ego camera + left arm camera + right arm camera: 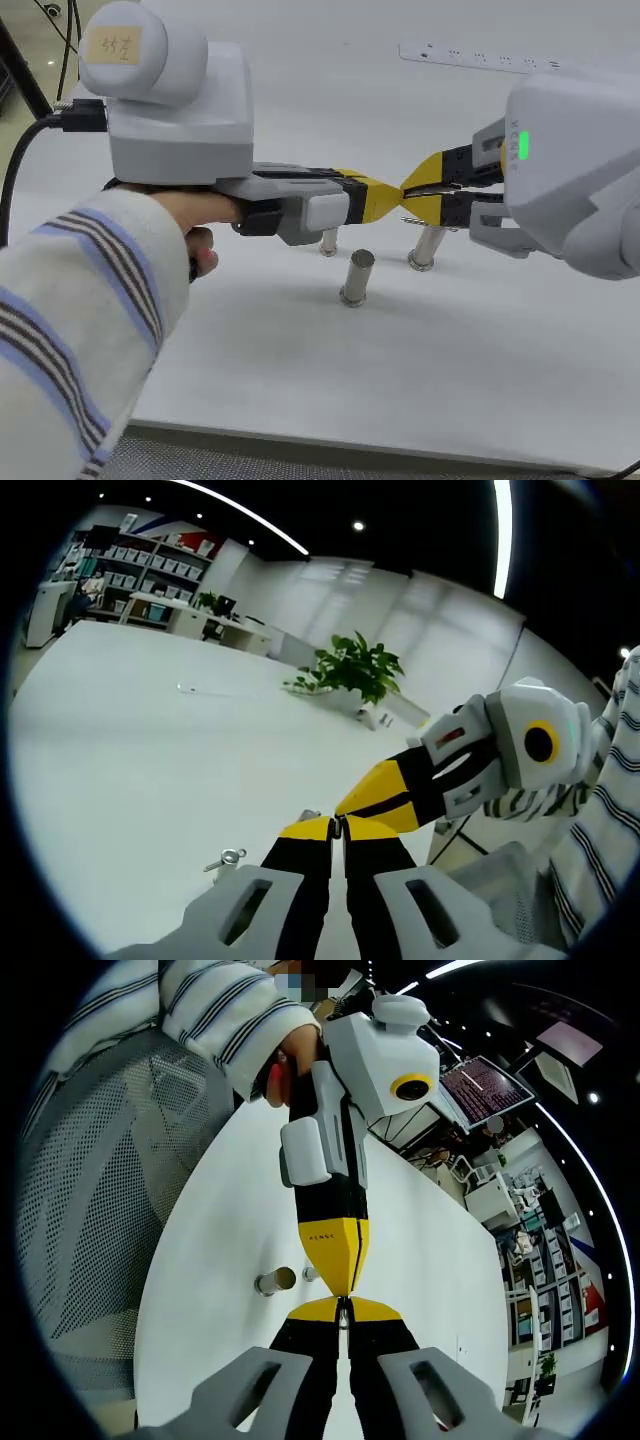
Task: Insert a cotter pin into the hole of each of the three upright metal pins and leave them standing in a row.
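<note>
The left gripper (392, 199) entered from the left of the head view, held by a hand (198, 222) in a striped sleeve (85, 300). The right gripper (412, 196) entered from the right. Their yellow tips met point to point at centre frame, above the table (300, 370).

Each gripper's jaws were pressed together. Whether anything thin was pinched between them could not be resolved.

Three upright metal pins stood on the table below the tips:
- the left pin (328, 242), partly behind the left gripper;
- the near pin (356, 277), at lower centre, standing forward of the other two;
- the right pin (427, 247), beneath the right gripper's tips.

A power strip (480, 58) lay at upper right.
</note>
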`<act>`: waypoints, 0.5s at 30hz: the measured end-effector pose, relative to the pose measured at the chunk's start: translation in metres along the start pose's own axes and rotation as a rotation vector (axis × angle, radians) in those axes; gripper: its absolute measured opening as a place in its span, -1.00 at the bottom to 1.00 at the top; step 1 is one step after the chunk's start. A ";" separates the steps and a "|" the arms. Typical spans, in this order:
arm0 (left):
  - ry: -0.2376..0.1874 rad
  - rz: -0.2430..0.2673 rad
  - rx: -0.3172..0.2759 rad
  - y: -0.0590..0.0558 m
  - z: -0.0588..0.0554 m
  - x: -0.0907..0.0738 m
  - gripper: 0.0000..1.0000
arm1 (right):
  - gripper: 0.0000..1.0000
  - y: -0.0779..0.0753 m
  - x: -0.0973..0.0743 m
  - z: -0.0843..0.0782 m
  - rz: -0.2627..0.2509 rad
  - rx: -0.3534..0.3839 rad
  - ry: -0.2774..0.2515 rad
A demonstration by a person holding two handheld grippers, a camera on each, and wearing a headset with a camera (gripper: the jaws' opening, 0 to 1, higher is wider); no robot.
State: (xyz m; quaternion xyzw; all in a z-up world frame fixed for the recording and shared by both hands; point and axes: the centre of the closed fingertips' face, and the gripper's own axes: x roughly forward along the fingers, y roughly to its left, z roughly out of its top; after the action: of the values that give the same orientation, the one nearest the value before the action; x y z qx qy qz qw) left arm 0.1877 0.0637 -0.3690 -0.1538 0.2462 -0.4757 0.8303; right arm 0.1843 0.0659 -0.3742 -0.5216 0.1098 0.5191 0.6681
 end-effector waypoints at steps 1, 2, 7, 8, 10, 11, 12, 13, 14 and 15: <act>0.002 0.000 -0.001 0.000 0.000 0.000 -1.00 | -1.00 0.000 0.000 0.000 0.000 0.003 -0.002; 0.003 -0.001 -0.001 0.000 -0.001 0.000 -1.00 | -1.00 0.001 0.000 0.000 0.002 0.010 -0.003; 0.005 -0.001 -0.005 0.000 -0.001 0.000 -1.00 | -1.00 0.002 0.000 0.000 -0.002 0.012 -0.006; 0.006 -0.002 -0.006 0.000 -0.002 0.000 -1.00 | -1.00 0.002 0.000 0.000 -0.001 0.013 -0.005; 0.010 -0.002 -0.012 0.000 -0.002 0.000 -1.00 | -1.00 0.003 0.000 0.001 -0.002 0.017 -0.006; 0.014 -0.003 -0.013 0.000 -0.003 0.001 -1.00 | -1.00 0.003 0.000 0.001 -0.002 0.021 -0.007; 0.016 -0.002 -0.014 0.000 -0.003 0.000 -1.00 | -1.00 0.004 0.000 0.001 -0.003 0.033 -0.010; 0.018 0.001 -0.016 0.000 -0.003 0.000 -1.00 | -1.00 0.004 -0.001 0.001 -0.005 0.050 -0.018; 0.019 0.001 -0.014 0.000 -0.003 0.000 -1.00 | -1.00 0.004 -0.001 0.001 -0.003 0.053 -0.022; 0.019 0.003 -0.016 0.000 -0.003 0.000 -1.00 | -1.00 0.004 -0.001 0.001 -0.004 0.059 -0.026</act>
State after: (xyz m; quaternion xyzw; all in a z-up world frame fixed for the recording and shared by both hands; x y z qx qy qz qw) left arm 0.1860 0.0636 -0.3713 -0.1555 0.2580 -0.4737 0.8276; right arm 0.1804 0.0657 -0.3752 -0.4952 0.1153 0.5209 0.6856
